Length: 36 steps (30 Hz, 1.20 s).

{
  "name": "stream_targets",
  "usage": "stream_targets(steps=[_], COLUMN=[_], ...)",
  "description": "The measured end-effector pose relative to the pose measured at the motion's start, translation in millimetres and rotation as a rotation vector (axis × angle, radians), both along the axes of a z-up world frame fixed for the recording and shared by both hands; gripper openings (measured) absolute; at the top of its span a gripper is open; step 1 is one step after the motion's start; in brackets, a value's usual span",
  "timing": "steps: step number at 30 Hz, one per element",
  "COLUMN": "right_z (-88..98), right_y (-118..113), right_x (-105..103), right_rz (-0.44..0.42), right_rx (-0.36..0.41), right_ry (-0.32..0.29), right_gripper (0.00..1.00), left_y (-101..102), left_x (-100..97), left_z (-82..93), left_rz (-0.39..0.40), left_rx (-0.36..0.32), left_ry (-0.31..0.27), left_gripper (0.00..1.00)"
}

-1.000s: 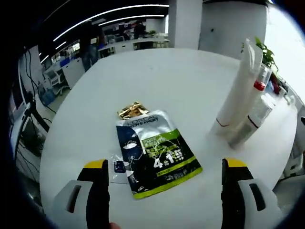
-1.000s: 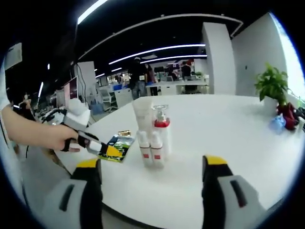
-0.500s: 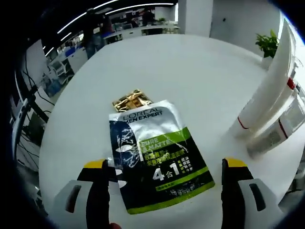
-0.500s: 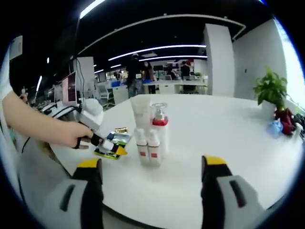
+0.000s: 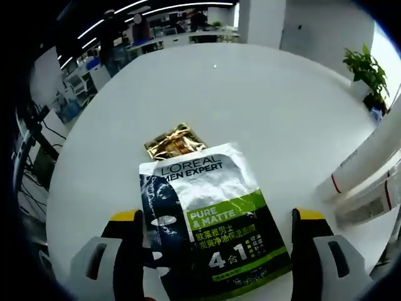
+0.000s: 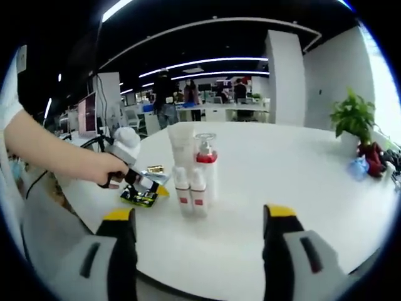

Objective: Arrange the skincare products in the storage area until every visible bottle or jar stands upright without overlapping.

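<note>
The landmark is the sachet (image 5: 210, 219), a dark face-mask pack with a green band lying flat on the white table (image 5: 250, 94). The left gripper (image 5: 216, 235) hangs low over its near end with jaws wide apart, one on each side of the pack and gripping nothing; this straddling pose looks like a line-up for pinching it by the edges, since a flat pack offers little else to grab. A smaller gold packet (image 5: 174, 141) lies just beyond the sachet's far end, touching or slightly tucked under it, which is probably why the sachet needs shifting: the task allows no overlap. To the right of the sachet stand the upright products: a white tube (image 6: 182, 147), a pump bottle (image 6: 205, 164) with a red collar, and two small bottles (image 6: 191, 191) in front, packed close together but all standing. In the right gripper view the left gripper (image 6: 147, 185) reaches down at the sachet (image 6: 139, 195) in a hand (image 6: 103, 170). The right gripper (image 6: 199, 235) hovers well back from the sachet, on the near side of the bottles, jaws spread and empty, seemingly kept clear while the left works.
</note>
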State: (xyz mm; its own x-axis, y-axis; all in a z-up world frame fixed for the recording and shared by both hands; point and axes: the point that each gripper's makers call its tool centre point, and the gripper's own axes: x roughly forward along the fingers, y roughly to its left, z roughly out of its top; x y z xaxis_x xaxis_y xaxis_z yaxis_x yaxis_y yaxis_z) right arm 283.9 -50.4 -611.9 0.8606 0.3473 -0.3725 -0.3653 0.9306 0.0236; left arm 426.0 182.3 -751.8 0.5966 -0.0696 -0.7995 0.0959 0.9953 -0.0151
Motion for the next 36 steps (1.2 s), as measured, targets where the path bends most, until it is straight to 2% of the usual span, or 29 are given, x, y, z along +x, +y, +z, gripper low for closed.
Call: stream_targets(steps=[3, 5, 9, 12, 18, 19, 22, 29, 32, 36], right_z=[-0.4, -0.4, -1.1, -1.4, -1.1, -1.1, -0.6, -0.3, -0.1, -0.5], right_y=[0, 0, 0, 1, 1, 1, 1, 1, 1, 2], right_x=[0, 0, 0, 0, 0, 0, 0, -1, -1, -1], right_rz=[-0.001, -0.002, 0.002, 0.007, 0.007, 0.007, 0.007, 0.009, 0.010, 0.014], right_rx=[-0.001, -0.003, -0.007, -0.012, -0.011, -0.011, -0.012, -0.014, -0.015, -0.017], right_ry=[0.001, 0.002, 0.003, 0.003, 0.001, 0.001, -0.002, -0.005, -0.005, -0.004], right_gripper=[0.83, 0.83, 0.83, 0.82, 0.82, 0.82, 0.82, 0.82, 0.81, 0.81], left_y=[4, 6, 5, -2, -2, 0, 0, -3, -17, -20], left_x=[0.5, 1.0, 0.0, -2.7, -6.1, -6.9, -11.0, -13.6, -19.0, -18.6], left_z=[1.9, 3.3, 2.1, 3.6, 3.8, 5.5, 5.3, 5.3, 5.8, 6.2], left_rz=[-0.003, -0.006, -0.038, -0.090, -0.081, -0.069, -0.099, -0.100, -0.168, -0.162], left_rx=[0.002, 0.002, 0.003, 0.008, -0.006, -0.020, -0.014, -0.013, 0.000, -0.009], left_ry=[-0.005, -0.009, 0.002, 0.008, 0.021, 0.021, 0.012, 0.011, -0.005, -0.016], left_gripper=[0.91, 0.80, 0.77, 0.68, 0.63, 0.55, 0.55, 0.50, 0.42, 0.34])
